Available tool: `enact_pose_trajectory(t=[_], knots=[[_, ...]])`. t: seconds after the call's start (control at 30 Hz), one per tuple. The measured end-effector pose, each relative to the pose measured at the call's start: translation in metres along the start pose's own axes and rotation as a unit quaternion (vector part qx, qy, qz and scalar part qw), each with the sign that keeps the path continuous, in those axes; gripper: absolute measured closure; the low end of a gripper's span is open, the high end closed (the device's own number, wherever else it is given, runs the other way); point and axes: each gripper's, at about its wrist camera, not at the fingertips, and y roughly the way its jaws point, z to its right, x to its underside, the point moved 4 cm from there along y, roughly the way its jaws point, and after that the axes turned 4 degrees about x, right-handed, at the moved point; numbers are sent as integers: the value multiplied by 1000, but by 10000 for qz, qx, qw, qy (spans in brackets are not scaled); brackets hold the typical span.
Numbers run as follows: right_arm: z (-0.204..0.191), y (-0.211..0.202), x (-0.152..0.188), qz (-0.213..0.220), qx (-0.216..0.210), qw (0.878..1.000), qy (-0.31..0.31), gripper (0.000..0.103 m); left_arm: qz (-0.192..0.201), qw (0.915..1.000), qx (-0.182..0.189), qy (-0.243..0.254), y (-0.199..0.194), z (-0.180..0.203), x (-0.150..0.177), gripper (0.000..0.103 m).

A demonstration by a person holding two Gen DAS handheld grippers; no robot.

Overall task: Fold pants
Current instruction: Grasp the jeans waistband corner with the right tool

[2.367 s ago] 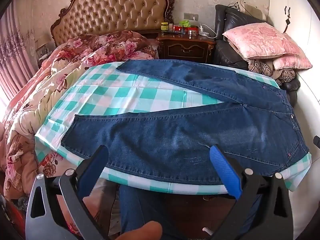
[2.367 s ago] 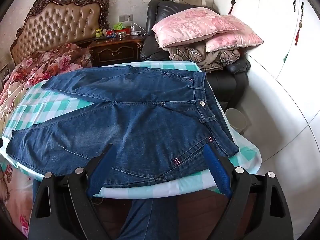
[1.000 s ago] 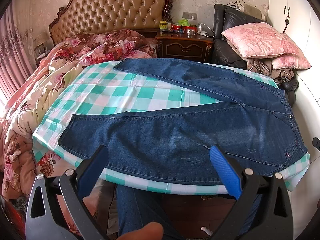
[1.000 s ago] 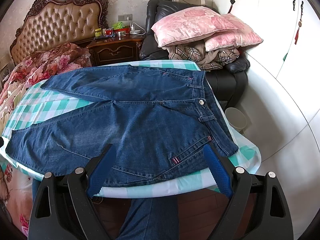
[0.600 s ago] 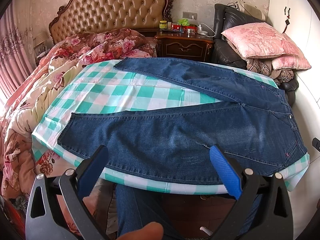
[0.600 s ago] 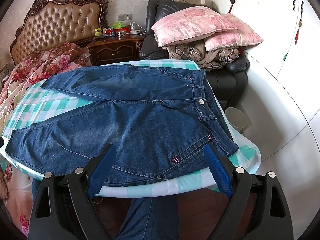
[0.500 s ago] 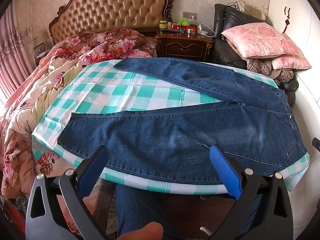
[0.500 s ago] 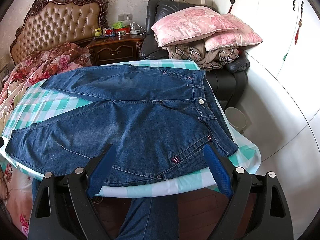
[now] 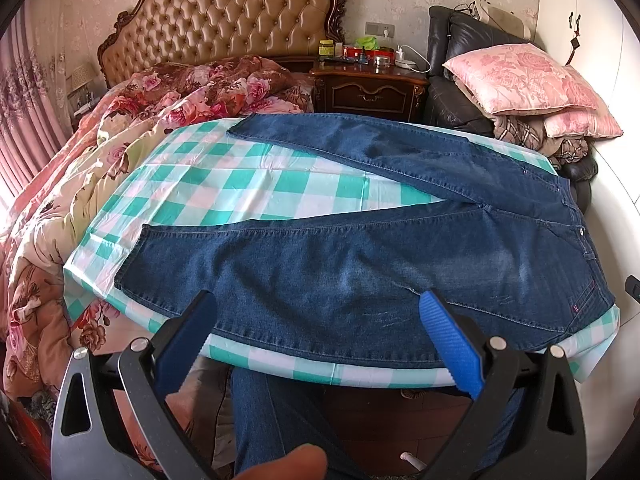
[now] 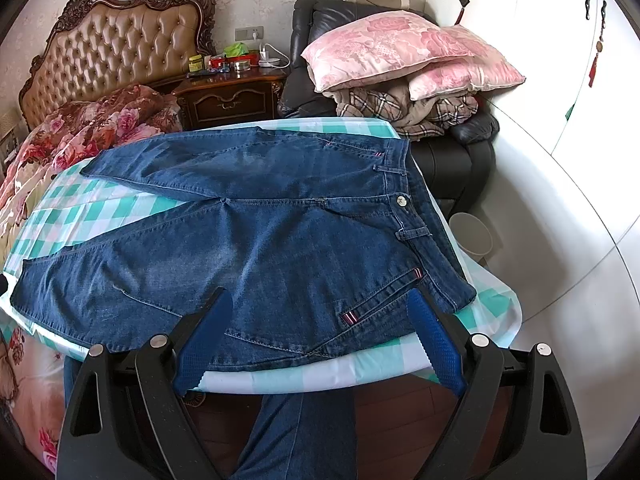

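Handling: the jeans (image 9: 360, 264) look like heavy, soft denim — limp rather than stiff, not slippery, likely to sag if lifted by one point; best pinched at the thick waistband (image 10: 416, 216) and a leg hem (image 9: 132, 256).
Look: dark blue, faded at the thigh, legs splayed in a V, metal button at the waist.
Place: flat on the checked tablecloth (image 9: 224, 184), filling the frame's middle.
Left gripper (image 9: 320, 344): blue fingers spread wide, holding nothing — low centre of frame.
Right gripper (image 10: 320, 344): likewise spread, empty.
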Motion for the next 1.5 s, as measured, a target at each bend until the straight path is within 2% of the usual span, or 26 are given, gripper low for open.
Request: enact_pose_trajectory(t=[0.27, 0.4, 0.47, 0.6, 0.67, 0.73, 0.8, 0.87, 0.97, 1.2, 1.23, 1.3, 1.33, 1.37, 1.43, 1.5], knots=[[2, 6, 5, -39, -30, 10000, 31, 17, -12, 10000, 41, -29, 3, 0, 3, 2], [18, 28, -9, -219, -429, 9984, 282, 15, -132, 9993, 266, -221, 22, -4, 13, 2], [36, 51, -32, -357, -367, 9976, 455, 15, -228, 9983, 405, -365, 34, -9, 16, 2], [86, 132, -91, -780, -309, 9916, 988, 15, -452, 9942, 694, -686, 60, -18, 20, 2], [105, 177, -120, -1037, -288, 9870, 1197, 15, -573, 9925, 722, -802, 71, -21, 22, 2], [120, 224, -150, -1203, 17, 9860, 1157, 15, -717, 9907, 726, -904, 82, -24, 23, 2], [133, 268, -174, -1444, 48, 9815, 1252, 18, -839, 9898, 634, -964, 92, -28, 25, 2], [145, 302, -191, -1578, 257, 9777, 1361, 20, -976, 9884, 543, -1028, 102, -32, 25, 2], [156, 347, -209, -1718, 359, 9737, 1451, 28, -1145, 9861, 424, -1127, 116, -39, 24, 2], [156, 407, -218, -2102, 409, 9658, 1464, 43, -1235, 9855, 195, -1148, 138, -47, 7, 2], [157, 410, -220, -2088, 357, 9660, 1484, 55, -1221, 9858, 186, -1137, 139, -47, 4, 2], [153, 416, -222, -2068, 149, 9676, 1439, 70, -1210, 9864, 169, -1101, 141, -45, 0, 2], [149, 417, -225, -2014, 119, 9703, 1334, 89, -1204, 9866, 167, -1084, 143, -44, -3, 2], [143, 416, -227, -1955, 2, 9732, 1208, 89, -1201, 9868, 168, -1070, 144, -43, -5, 2], [135, 406, -233, -1714, 105, 9810, 906, 90, -1180, 9871, 237, -1055, 148, -40, -11, 2], [126, 380, -240, -1325, 68, 9888, 687, 90, -1119, 9879, 297, -1034, 153, -38, -22, 2]])
